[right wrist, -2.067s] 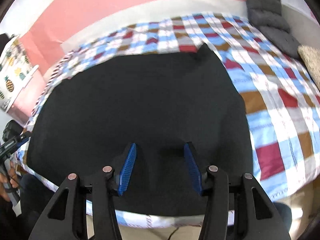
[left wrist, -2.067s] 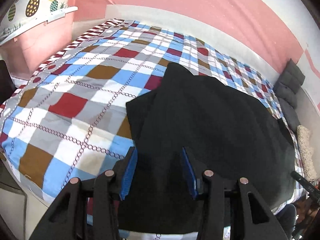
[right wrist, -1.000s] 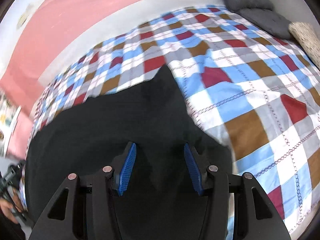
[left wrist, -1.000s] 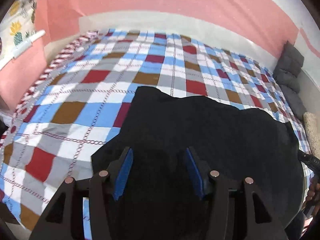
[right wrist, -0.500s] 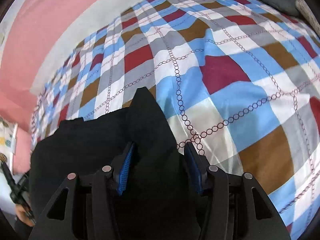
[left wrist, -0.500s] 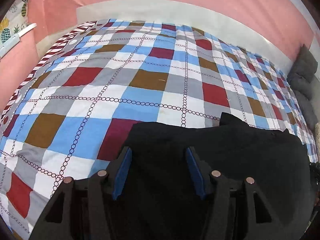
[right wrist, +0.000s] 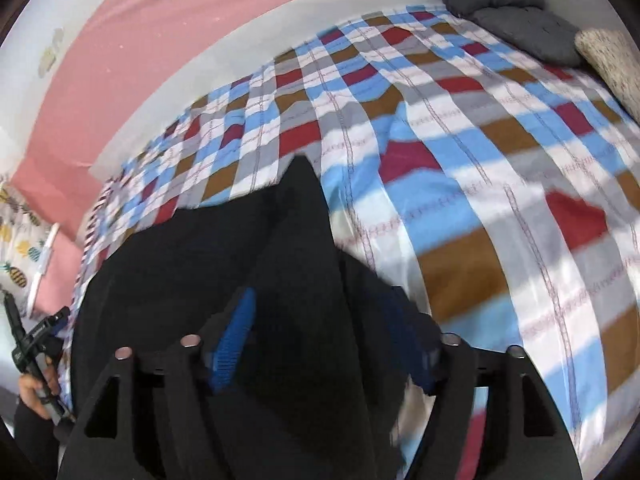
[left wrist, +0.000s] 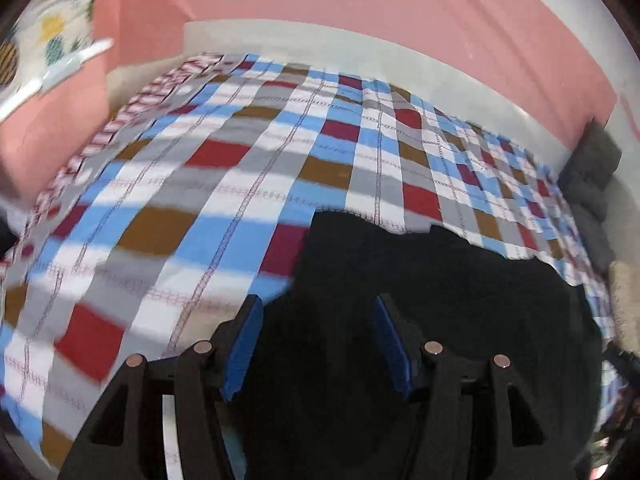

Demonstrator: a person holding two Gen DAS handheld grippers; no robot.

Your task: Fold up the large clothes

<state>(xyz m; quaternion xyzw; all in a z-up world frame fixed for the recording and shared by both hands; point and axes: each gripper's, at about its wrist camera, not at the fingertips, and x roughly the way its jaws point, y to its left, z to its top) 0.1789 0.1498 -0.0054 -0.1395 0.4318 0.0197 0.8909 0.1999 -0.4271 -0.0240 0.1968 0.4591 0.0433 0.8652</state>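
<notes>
Folding so far: looks like an early stage; black garment [left wrist: 400,320] lying in a dark, lumpy heap, with no neat flat fold to be seen.

Where the garment is: on the bed [left wrist: 200,208], close to the near edge; lower right of the left wrist view, lower left and middle of the right wrist view.

Shape of the garment: far edge wavy in the left wrist view; one pointed bit poking up toward the middle of the right wrist view; layers hard to tell apart, all black.

Left tool [left wrist: 316,304]: fingers wide apart, hanging over the near part of the cloth, gripping nothing that can be seen.

Right tool [right wrist: 320,300]: fingers wide apart too, not pinched shut; black cloth heaped up between them and draped over the finger on the right of the frame, hiding much of its blue pad; cannot tell if the cloth is caught on that finger or only lying on it.

Bed cover: checked sheet in red, blue, brown, grey and white; grey cushions [right wrist: 520,20] at the upper right of the right wrist view.

Left to do, as a guess: most of the job. Smoothing the heap flat, bringing the sides in, then folding it over into a tidy pile.

Blur: both views smeared, so small creases not clear.
</notes>
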